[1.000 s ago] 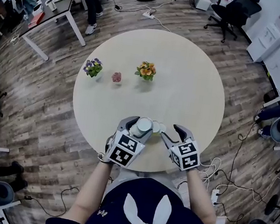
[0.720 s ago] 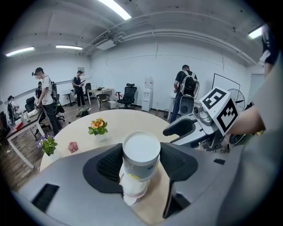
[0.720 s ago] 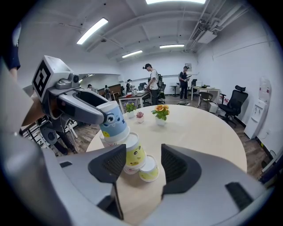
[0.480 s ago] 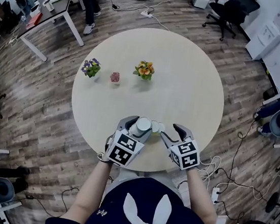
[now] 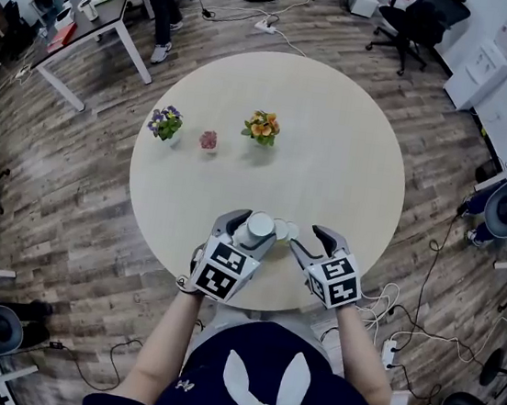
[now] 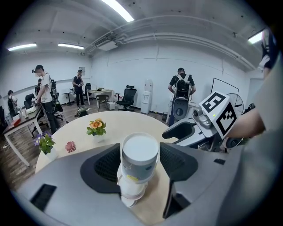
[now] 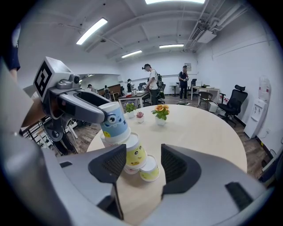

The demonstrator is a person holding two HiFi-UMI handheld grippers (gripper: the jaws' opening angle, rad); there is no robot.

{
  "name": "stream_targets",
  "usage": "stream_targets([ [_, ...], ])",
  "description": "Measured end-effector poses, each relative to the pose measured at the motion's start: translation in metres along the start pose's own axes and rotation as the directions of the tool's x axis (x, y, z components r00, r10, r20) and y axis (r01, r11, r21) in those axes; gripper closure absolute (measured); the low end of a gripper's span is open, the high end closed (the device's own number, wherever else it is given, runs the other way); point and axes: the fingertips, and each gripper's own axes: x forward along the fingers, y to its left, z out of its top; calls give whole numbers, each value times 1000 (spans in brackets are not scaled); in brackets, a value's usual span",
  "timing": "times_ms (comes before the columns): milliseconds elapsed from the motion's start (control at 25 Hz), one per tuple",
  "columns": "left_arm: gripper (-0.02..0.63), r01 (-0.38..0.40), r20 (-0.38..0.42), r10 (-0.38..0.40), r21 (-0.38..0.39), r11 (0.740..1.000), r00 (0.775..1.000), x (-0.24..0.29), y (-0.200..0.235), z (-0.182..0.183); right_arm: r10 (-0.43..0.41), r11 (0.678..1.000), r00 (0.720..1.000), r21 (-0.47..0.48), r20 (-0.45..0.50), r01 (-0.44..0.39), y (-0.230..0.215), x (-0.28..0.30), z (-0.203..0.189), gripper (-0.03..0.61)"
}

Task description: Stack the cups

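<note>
Several small paper cups cluster near the round table's [image 5: 335, 143] front edge. An upside-down blue cup with cartoon eyes [image 7: 114, 122] tilts on top of a yellow cup [image 7: 135, 154], with a smaller yellow cup [image 7: 150, 168] beside them. My left gripper [image 5: 252, 228] is shut on the blue cup [image 6: 139, 159], its pads against both sides. My right gripper [image 5: 307, 239] stands open just right of the cluster, nothing between its pads. In the right gripper view the yellow cups lie ahead of its jaws [image 7: 139, 165].
Three little flower pots stand farther back on the table: orange [image 5: 262, 127], pink [image 5: 208, 139], purple [image 5: 167, 123]. People [image 6: 44, 103] stand around desks and office chairs [image 5: 416, 24] beyond the table. Cables lie on the floor at right [image 5: 427, 294].
</note>
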Motion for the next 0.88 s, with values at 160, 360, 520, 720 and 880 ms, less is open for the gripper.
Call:
stream_targets([
  [160, 340, 3, 35, -3, -10, 1000, 999, -6, -1, 9, 1, 1000, 1000, 3, 5, -1, 0, -2, 2, 328],
  [360, 341, 7, 80, -3, -53, 999, 997, -18, 1, 19, 6, 1000, 999, 27, 33, -7, 0, -6, 8, 331],
  [520, 341, -3, 134, 19, -119, 993, 991, -27, 11, 25, 12, 999, 998, 39, 59, -14, 0, -7, 15, 339],
  [720, 341, -59, 174, 90, -175, 983, 981, -42, 30, 25, -5, 999, 995, 40, 101, 1, -1, -13, 26, 355],
  [880, 375, -120, 179, 157, -199, 973, 971, -54, 47, 19, -10, 999, 991, 38, 133, 5, -1, -18, 35, 375],
])
